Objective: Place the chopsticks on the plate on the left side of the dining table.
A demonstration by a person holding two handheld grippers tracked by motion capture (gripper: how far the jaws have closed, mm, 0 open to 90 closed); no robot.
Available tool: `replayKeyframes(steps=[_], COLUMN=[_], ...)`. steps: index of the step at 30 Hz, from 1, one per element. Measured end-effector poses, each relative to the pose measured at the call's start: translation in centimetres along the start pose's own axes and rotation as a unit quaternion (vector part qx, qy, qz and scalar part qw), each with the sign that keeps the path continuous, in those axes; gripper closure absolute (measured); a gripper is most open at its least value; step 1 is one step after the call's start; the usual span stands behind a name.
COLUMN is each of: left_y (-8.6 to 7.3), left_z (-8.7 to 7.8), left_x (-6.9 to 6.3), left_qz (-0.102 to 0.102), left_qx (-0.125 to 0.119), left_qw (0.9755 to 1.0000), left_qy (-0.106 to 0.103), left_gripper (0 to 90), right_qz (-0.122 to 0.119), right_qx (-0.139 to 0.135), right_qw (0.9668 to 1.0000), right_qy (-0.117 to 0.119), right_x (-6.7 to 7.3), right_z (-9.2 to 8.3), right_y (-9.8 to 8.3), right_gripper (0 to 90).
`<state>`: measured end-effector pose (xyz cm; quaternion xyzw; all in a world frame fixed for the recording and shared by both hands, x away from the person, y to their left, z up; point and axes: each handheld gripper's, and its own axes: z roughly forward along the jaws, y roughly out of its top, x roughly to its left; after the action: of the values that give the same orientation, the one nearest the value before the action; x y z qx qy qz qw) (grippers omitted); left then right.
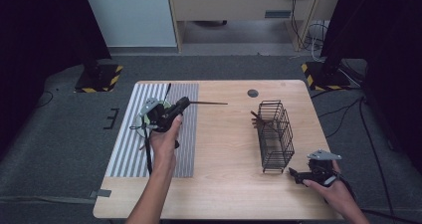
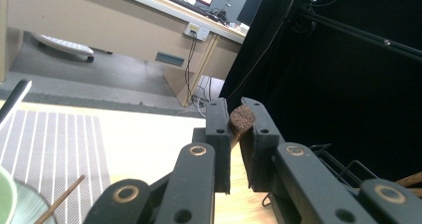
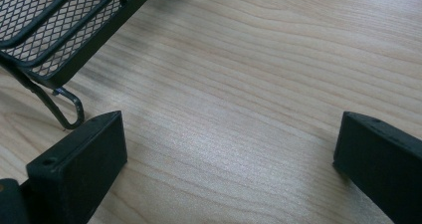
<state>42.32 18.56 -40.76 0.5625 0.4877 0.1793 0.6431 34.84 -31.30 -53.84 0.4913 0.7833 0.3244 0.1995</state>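
Left tongs (image 1: 185, 103) clamping, perhaps, a chopstick (image 1: 209, 103)

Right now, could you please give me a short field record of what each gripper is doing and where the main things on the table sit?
left gripper: shut on a thin brown stick, held above the striped mat
stick: points toward the wire basket; its dark end sits between the fingers in the left gripper view
right gripper: open, fingers apart, low over the table beside the basket's near end
green plate: on the mat, under the left gripper
basket contents: brown sticks poke out of its far end
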Motion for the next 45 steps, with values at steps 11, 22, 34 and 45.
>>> replayKeyframes(steps=[11,22,34,45], left_y=[-1.3,-2.4,-2.5,-2.9], left_z=[-1.9,-2.9,-4.1,-5.4], left_x=[1.8,3.2,4.4,5.9], left_qz=[-0.016,-0.046,-0.046,-0.04], left_qx=[-0.005,-0.01,-0.014,-0.013], left_qw=[0.9996,0.9981,0.997,0.9957], left_qy=[0.023,0.04,0.061,0.083], left_gripper=[82.5,82.5,82.5,82.5], right_qz=[0.0,0.0,0.0,-0.001], right_qx=[-0.001,-0.001,0.0,0.0], right_qw=[1.0,1.0,1.0,1.0], right_qy=[0.0,0.0,0.0,0.0], right_x=[0.0,0.0,0.0,0.0], right_z=[0.0,0.0,0.0,0.0], right_y=[0.0,0.0,0.0,0.0], right_gripper=[0.4,0.4,0.4,0.4])
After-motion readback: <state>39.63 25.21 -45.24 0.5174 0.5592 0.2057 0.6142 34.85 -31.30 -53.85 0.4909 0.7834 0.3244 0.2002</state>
